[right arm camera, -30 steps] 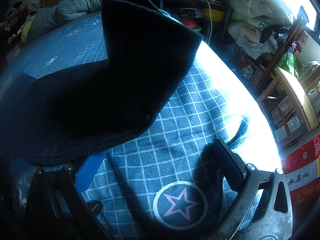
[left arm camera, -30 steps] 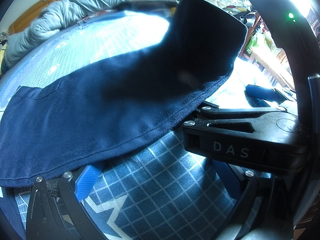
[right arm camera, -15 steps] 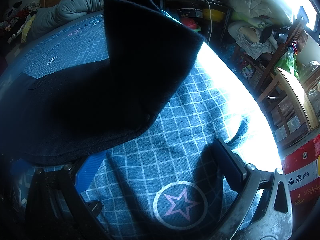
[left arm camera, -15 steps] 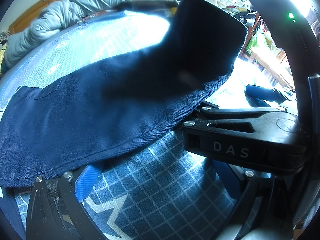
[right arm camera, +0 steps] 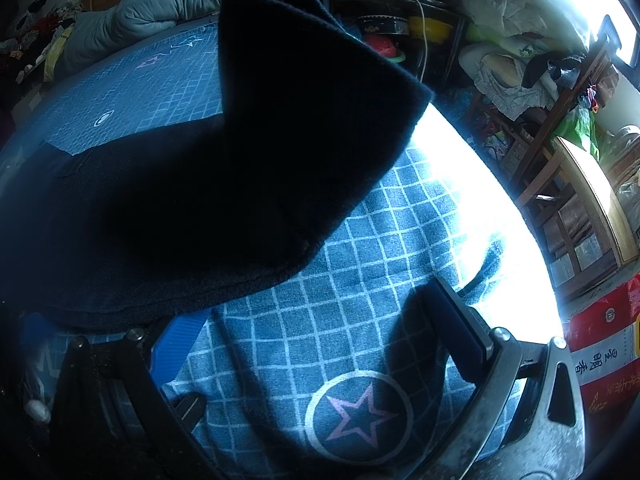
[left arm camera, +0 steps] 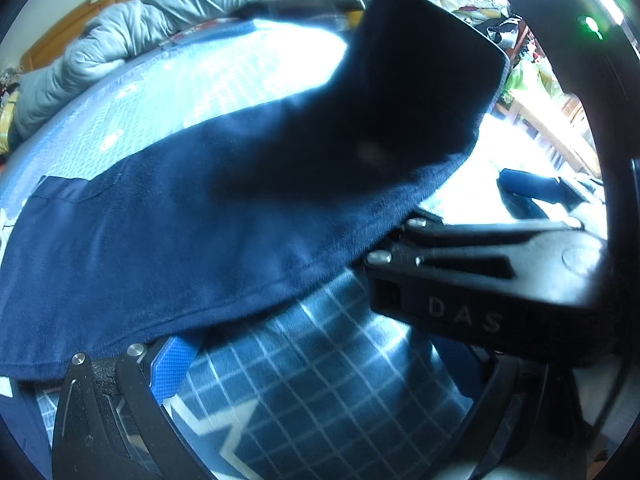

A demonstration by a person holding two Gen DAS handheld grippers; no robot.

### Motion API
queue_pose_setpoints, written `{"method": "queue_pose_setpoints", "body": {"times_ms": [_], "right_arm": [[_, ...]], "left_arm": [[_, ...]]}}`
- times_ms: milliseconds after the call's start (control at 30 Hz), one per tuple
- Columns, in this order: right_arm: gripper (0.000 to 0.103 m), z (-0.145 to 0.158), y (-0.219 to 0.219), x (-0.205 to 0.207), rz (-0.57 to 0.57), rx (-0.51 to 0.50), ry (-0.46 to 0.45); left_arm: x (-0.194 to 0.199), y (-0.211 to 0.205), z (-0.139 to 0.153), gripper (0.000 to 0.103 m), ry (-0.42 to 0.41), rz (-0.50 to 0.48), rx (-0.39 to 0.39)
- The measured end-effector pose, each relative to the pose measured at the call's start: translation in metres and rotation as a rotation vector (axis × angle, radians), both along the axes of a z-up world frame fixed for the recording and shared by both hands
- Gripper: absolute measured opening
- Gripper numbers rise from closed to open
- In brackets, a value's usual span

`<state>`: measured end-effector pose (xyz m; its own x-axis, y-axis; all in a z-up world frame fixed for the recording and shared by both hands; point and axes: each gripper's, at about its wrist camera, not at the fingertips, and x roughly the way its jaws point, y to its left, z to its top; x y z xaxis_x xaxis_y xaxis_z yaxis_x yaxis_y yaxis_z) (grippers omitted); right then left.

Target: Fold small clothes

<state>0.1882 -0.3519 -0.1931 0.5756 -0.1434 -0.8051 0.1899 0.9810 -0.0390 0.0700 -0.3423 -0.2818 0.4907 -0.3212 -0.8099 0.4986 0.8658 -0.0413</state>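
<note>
Navy garment (right arm camera: 192, 200) is spread across the frame's left on the checked bedspread (right arm camera: 360, 280); right gripper (right arm camera: 320, 340) fingers are spread wide, left gripper's (left arm camera: 304, 360) spacing cannot be told.

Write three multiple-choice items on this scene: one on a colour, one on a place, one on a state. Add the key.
1. The garment is: A red; B navy; C white.
2. The star motif lies: A on the garment; B on the checked sheet, between the right gripper's fingers; C nowhere in view.
3. The right gripper's jaws are: A shut on the garment; B shut on nothing; C open, with nothing between them.

Key: B, the cloth is dark blue throughout; B, the star shows on the sheet between the two fingers; C, the fingers stand wide apart over bare sheet.
</note>
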Motion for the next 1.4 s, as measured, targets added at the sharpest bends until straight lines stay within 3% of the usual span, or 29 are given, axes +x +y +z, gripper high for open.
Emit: {"method": "queue_pose_setpoints", "body": {"times_ms": [133,267,367,500,600,733,867,1000,1133,1267,1333,1400], "right_arm": [[0.103,0.01,-0.007,-0.012,0.006,0.045,-0.065],[0.103,0.048,0.002,-0.065,0.028,0.016,-0.27],[0.103,0.072,0.021,-0.117,0.046,0.004,-0.336],[0.103,0.089,0.057,-0.181,0.085,-0.018,-0.346],[0.103,0.098,0.086,-0.223,0.095,0.012,-0.352],[0.103,0.104,0.127,-0.256,0.111,0.041,-0.347],[0.103,0.103,0.173,-0.262,0.182,0.117,-0.329],[0.103,0.122,0.222,-0.257,0.328,0.087,-0.338],[0.103,0.192,0.269,-0.256,0.485,-0.011,-0.501],[0.103,0.277,0.3,-0.289,0.564,-0.116,-0.841],[0.103,0.299,0.305,-0.305,0.591,-0.097,-0.986],[0.103,0.301,0.307,-0.298,0.608,-0.015,-1.007]], "left_arm": [[0.007,0.003,0.004,0.103,0.036,-0.137,0.003],[-0.01,0.028,0.019,0.103,0.125,-0.282,-0.051],[-0.042,0.073,0.053,0.103,0.075,-0.324,-0.135],[-0.086,0.164,0.11,0.103,-0.034,-0.322,-0.277],[-0.097,0.248,0.152,0.103,-0.028,-0.261,-0.343],[-0.117,0.357,0.205,0.103,-0.117,-0.154,-0.363],[-0.135,0.468,0.261,0.103,-0.236,0.005,-0.379],[-0.158,0.572,0.315,0.103,-0.371,0.174,-0.438],[-0.198,0.647,0.382,0.103,-0.588,0.268,-0.51],[-0.254,0.694,0.439,0.103,-0.855,0.309,-0.61],[-0.267,0.711,0.455,0.103,-0.909,0.331,-0.653],[-0.271,0.723,0.467,0.103,-0.904,0.322,-0.683]]}}
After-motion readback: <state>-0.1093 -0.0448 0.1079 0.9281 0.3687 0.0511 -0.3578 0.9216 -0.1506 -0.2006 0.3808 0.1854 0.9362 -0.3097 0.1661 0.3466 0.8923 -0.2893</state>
